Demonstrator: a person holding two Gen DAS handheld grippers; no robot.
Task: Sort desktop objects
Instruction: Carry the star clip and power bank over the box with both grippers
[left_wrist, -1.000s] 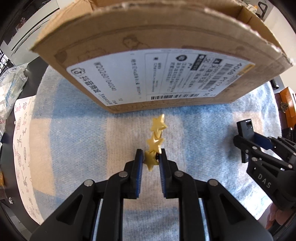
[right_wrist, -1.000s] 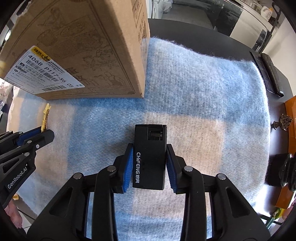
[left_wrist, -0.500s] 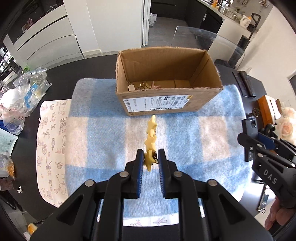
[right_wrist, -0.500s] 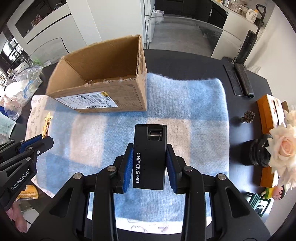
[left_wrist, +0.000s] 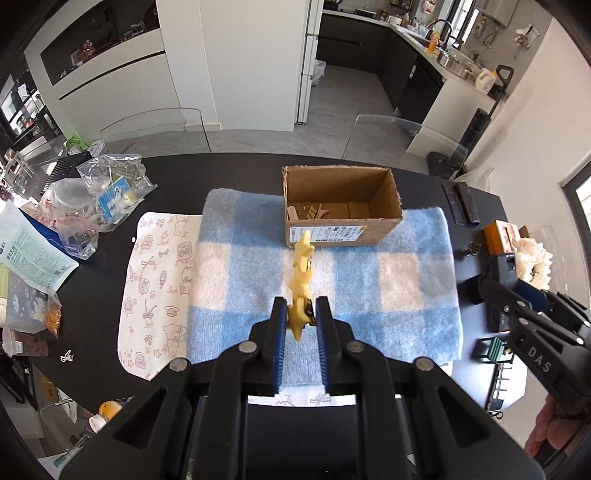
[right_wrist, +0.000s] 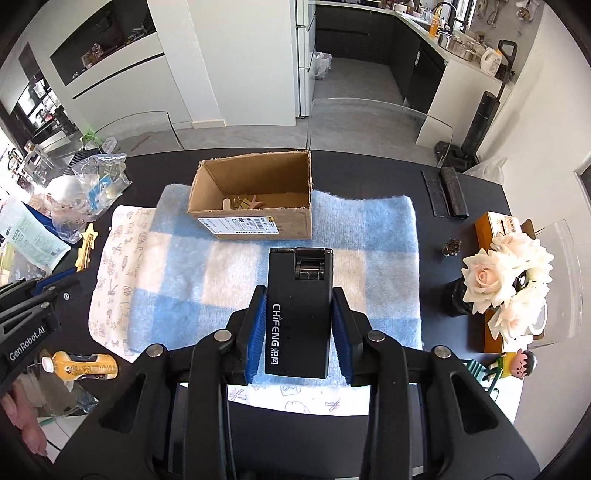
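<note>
- The left gripper (left_wrist: 301, 319) is clamped on the bottom star of a yellow star hair clip (left_wrist: 301, 273), so the rest of the clip sticks out forward, clear of the blue pads and pointing toward the cardboard box (left_wrist: 341, 225).
- The right gripper (right_wrist: 299, 325) is closed on the long sides of a black device (right_wrist: 298, 310), pads flat against its smooth flanks; that looks like the steadiest hold on a slab of this shape.
- Both grippers hang well above the blue-and-white checked towel (left_wrist: 406, 266), which lies over a printed mat (left_wrist: 155, 280) on the black table (left_wrist: 99, 258).
- The box sits open-topped at the far edge of the towel, and a few small hair clips and a pale wooden stick (right_wrist: 226, 202) already lie inside, so I take it to be the place where sorted things go. Both held items are still short of it.
- White lettering on the device reads "CHIFENG", followed by two characters I cannot make out.
- The box wears a white shipping label (right_wrist: 238, 223) with barcodes; its print is too small to read.
- The left gripper's body reads "GenRobot.AI" in the right wrist view, and the right gripper's body reads "DAS" in the left wrist view.
- Off the towel stand white roses (right_wrist: 506, 280) and a small orange bottle (right_wrist: 85, 367), apparently not part of the sorting.
</note>
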